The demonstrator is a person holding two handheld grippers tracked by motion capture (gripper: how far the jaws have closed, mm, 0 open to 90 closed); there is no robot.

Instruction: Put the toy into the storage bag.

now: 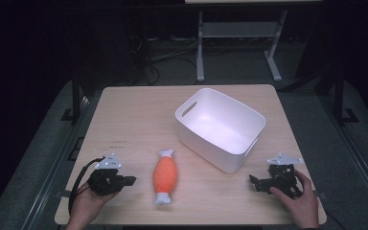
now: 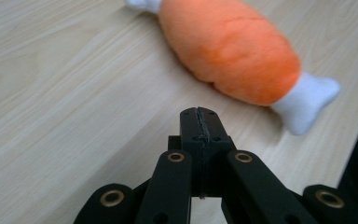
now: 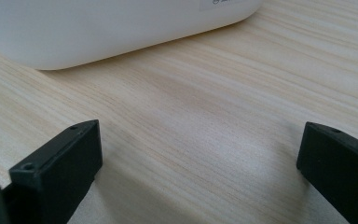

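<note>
An orange plush drumstick toy (image 1: 165,176) with white ends lies on the wooden table (image 1: 139,115) near its front edge. In the left gripper view the same toy (image 2: 233,51) sits just beyond my jaws. My left gripper (image 1: 131,181) is left of the toy, apart from it, pointing toward it; its jaws are shut together with nothing between them (image 2: 199,116). My right gripper (image 1: 253,181) rests at the front right, held by a hand, jaws wide open over bare wood (image 3: 200,154). A white plastic bin (image 1: 220,127) stands behind it, empty.
The bin's wall (image 3: 98,28) is close ahead of the right gripper. Bare tabletop stretches across the left and back of the table. Dark floor, cables and a table frame (image 1: 239,43) lie beyond the far edge.
</note>
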